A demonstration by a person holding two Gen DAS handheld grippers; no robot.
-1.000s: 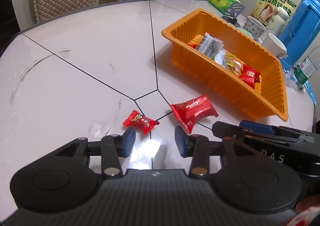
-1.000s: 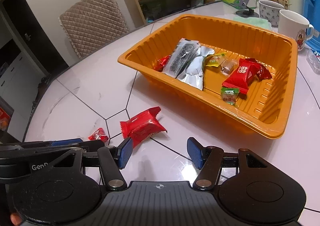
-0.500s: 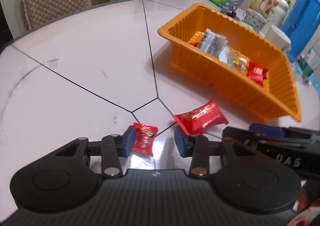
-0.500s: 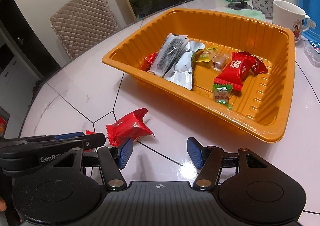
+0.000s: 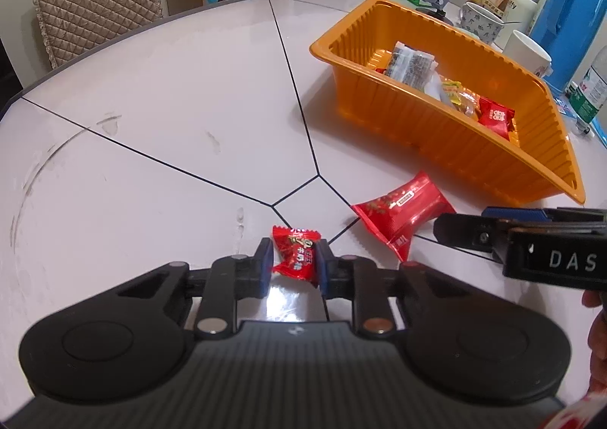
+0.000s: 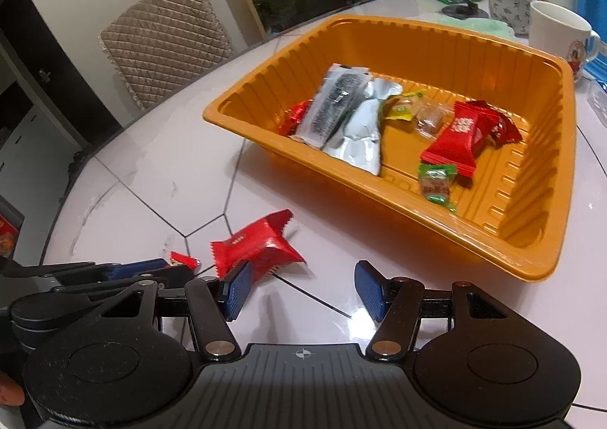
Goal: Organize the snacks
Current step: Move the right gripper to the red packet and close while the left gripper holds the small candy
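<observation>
On the white counter (image 5: 159, 95), the left tool (image 5: 292, 262) pinches a small red candy (image 5: 296, 256), and the right tool (image 6: 299, 290) is spread near the orange tray (image 6: 531, 250).

A round, glossy pale desk (image 5: 182, 95) crossed by thin black seams carries a ribbed orange plastic tray (image 6: 546, 247). Just in front of the tray lies a larger red foil snack packet (image 6: 258, 247); behind the tray stand a white ceramic mug (image 6: 557, 30) and a patterned cup (image 6: 508, 4).
</observation>
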